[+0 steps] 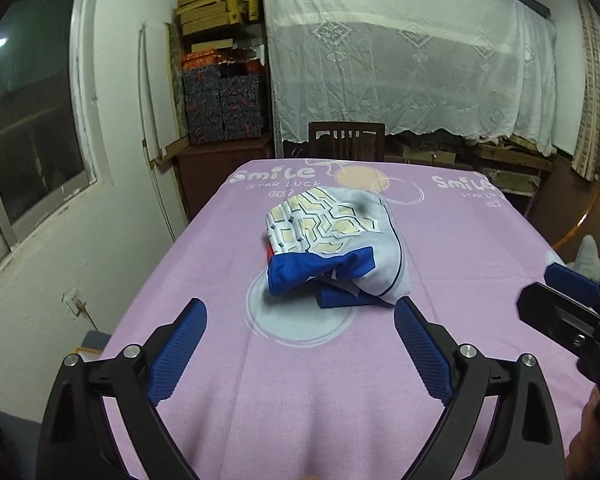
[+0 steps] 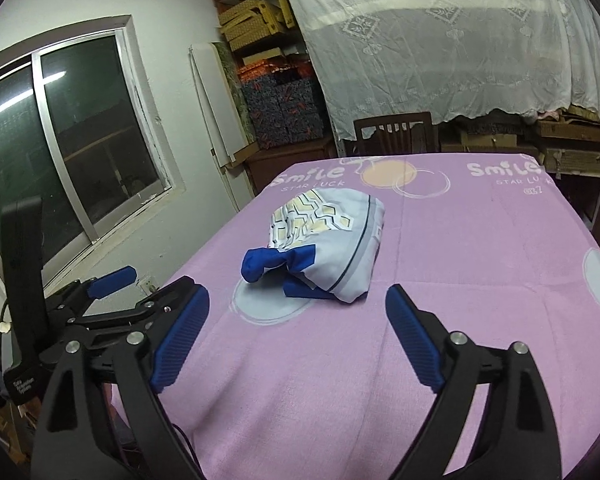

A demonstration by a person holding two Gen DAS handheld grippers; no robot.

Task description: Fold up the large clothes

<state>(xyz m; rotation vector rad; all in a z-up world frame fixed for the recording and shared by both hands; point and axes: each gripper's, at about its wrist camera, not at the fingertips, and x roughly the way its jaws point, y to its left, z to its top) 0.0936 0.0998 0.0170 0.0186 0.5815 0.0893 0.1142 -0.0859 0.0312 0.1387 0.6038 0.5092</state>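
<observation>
Desk (image 1: pixel 300 400), large, covered by a pink cloth (image 2: pixel 460 280) printed with "Smile STAR LUCK" lettering, pale circles and an orange disc; the cover reaches every visible edge. White lace curtain (image 1: pixel 400 60), draped over stacked storage behind the desk's far end. Window (image 2: pixel 60 140), dark sliding panes in a pale frame, on the wall to the left. Shelf unit (image 1: pixel 220 60), in the far corner, loaded with yellow cartons above and patterned dark boxes below. Wooden chair (image 1: pixel 346 140), dark, slatted back, standing at the far edge of the desk. Garment (image 1: pixel 336 252), folded into a compact bundle, lying near the middle of the desk towards its far half; light grey cloth with a cream and navy geometric panel on top, a royal blue part bunched at the near side, resting partly on a pale printed circle. Left tongs (image 1: pixel 300 344), black frame with blue ribbed pads, jaws spread wide, nothing between them, held above the near part of the desk, just short of the garment and clear of it. Right tongs (image 2: pixel 298 334), same make, jaws likewise spread wide and empty, held beside the left pair, short of the garment. Wall socket (image 1: pixel 74 300), low on the left wall.
</observation>
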